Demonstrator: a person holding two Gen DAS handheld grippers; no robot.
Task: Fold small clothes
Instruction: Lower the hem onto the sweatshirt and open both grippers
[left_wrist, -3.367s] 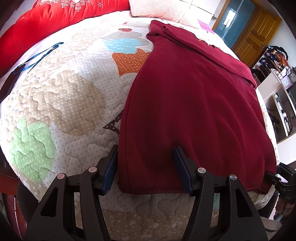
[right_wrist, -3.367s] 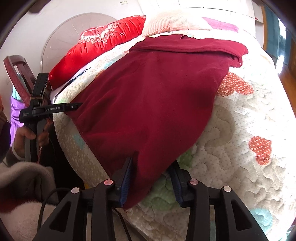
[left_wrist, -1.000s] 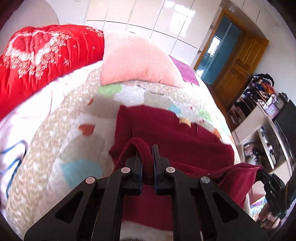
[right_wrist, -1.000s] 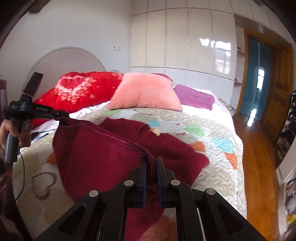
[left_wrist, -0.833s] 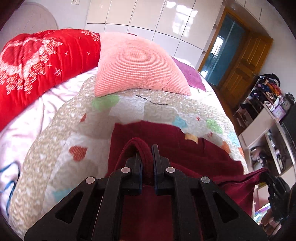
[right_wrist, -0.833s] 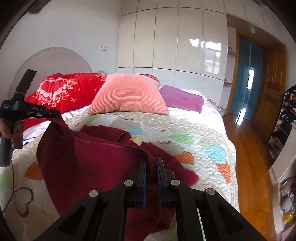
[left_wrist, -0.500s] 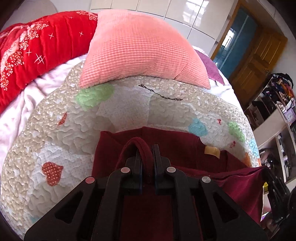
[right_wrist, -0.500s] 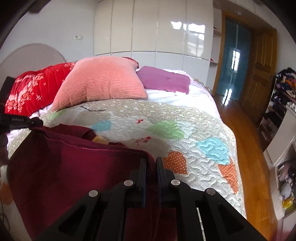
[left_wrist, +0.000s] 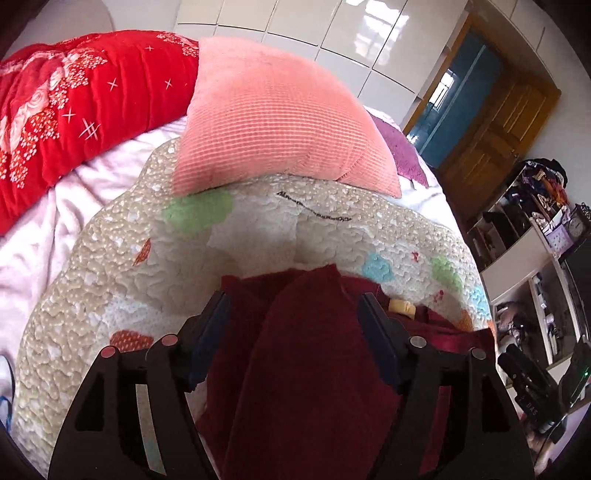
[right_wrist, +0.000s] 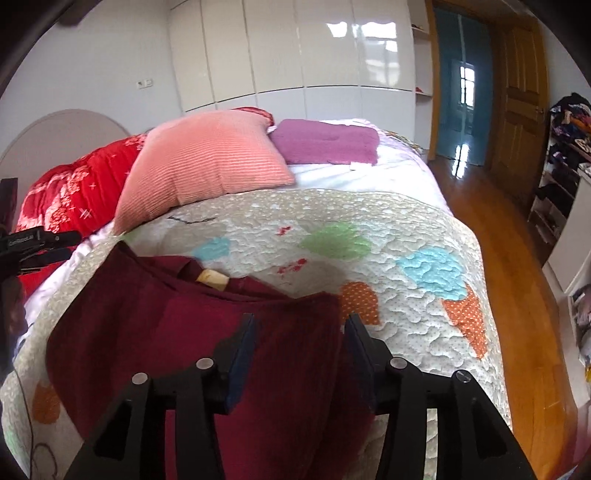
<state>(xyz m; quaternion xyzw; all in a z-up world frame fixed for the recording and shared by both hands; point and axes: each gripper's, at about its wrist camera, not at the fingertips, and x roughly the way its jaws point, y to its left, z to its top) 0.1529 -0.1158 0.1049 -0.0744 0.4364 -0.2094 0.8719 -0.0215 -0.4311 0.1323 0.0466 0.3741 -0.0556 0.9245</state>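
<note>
maroon garment (right_wrist: 207, 332) folded on quilt (right_wrist: 388, 236), both grippers' fingers (left_wrist: 214, 325) spread.

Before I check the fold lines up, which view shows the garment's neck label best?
The right wrist view: the tan label sits clear at the collar of the garment. In the left wrist view the label is partly hidden behind a gripper finger.
</note>
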